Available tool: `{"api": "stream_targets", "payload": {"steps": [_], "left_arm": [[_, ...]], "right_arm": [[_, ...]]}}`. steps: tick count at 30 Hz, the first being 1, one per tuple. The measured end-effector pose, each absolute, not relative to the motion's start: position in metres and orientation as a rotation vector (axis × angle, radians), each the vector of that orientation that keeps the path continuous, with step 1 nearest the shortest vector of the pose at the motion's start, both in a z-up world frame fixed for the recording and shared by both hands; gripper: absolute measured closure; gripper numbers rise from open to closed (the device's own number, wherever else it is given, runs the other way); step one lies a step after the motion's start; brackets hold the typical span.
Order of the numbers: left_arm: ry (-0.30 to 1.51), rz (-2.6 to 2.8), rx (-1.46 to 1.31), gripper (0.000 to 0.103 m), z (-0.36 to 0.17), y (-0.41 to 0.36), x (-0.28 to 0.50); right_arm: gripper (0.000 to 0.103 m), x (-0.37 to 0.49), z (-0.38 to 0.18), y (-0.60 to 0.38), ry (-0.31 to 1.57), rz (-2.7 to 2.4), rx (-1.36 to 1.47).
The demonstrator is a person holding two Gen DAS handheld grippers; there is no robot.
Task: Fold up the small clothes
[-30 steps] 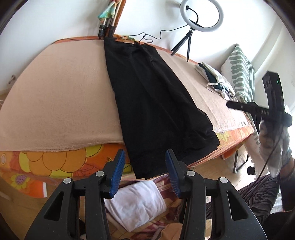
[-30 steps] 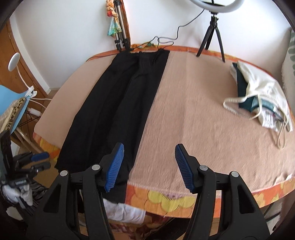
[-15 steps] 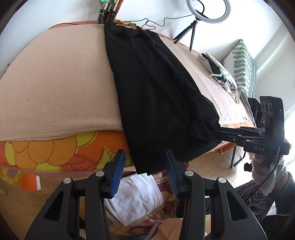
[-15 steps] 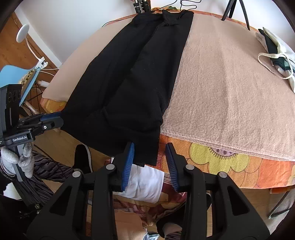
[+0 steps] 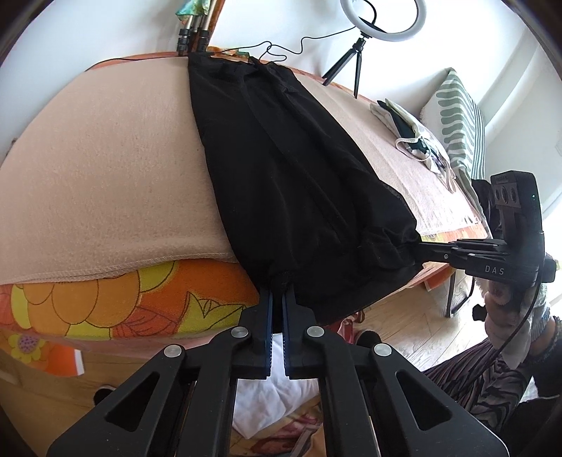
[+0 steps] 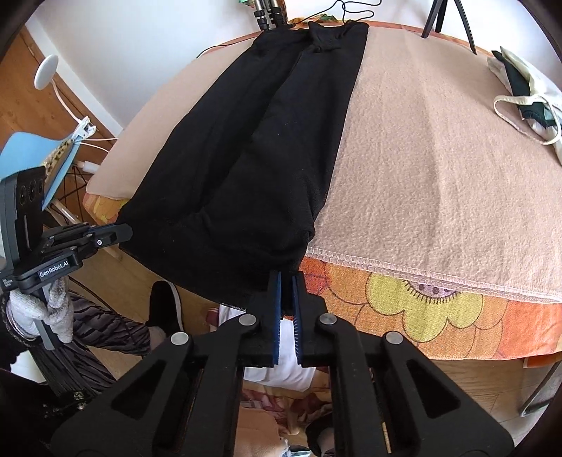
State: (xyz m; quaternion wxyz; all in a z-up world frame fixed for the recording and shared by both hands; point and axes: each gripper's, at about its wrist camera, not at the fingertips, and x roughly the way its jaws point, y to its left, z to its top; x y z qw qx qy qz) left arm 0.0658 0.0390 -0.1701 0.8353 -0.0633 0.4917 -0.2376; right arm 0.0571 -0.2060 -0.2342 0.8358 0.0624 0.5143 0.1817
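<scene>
A pair of black trousers point(image 5: 298, 168) lies lengthwise on the beige blanket point(image 5: 105, 158), its hem end hanging over the near table edge. My left gripper point(image 5: 279, 291) has its jaws closing on the hem's left corner, blue pads pinching the cloth. In the same view my right gripper point(image 5: 419, 246) bites the other corner from the right. The right wrist view shows the trousers point(image 6: 267, 140) and my right gripper point(image 6: 285, 277), jaws closing on the right corner with cloth between the pads. My left gripper point(image 6: 123, 233) holds the far left corner there.
A cream tote bag point(image 6: 527, 95) with dark cloth lies on the blanket's right side. A ring light on a tripod point(image 5: 383, 17) stands at the back, a striped cushion point(image 5: 460, 123) to the right. White cloth point(image 5: 267, 404) lies on the floor below. A gloved hand point(image 6: 45, 309) holds the left gripper.
Both grippers have come down to the table's near edge and shut on the trouser hem corners. The hem is now bunched where each one pinches it.
</scene>
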Motion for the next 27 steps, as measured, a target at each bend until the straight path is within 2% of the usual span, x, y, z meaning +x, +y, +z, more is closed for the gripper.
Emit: {"api": "stream_targets", "payload": {"steps": [8,16,27], "left_arm": [[1.023,-0.529,-0.197,0.1,-0.149,0.04,0.083],[0.951,-0.502,-0.233,0.1,-0.123,0.043,0.132],[0.965,-0.419,-0.259,0.1,-0.138,0.052,0.199]], "right_arm": [[0.098,0.068,-0.227,-0.226,1.099,0.461,0.396],[0.098,0.108,-0.199,-0.227,1.028,0.448,0.445],[0.098,0.183,-0.201,-0.231,1.007,0.379,0.54]]}}
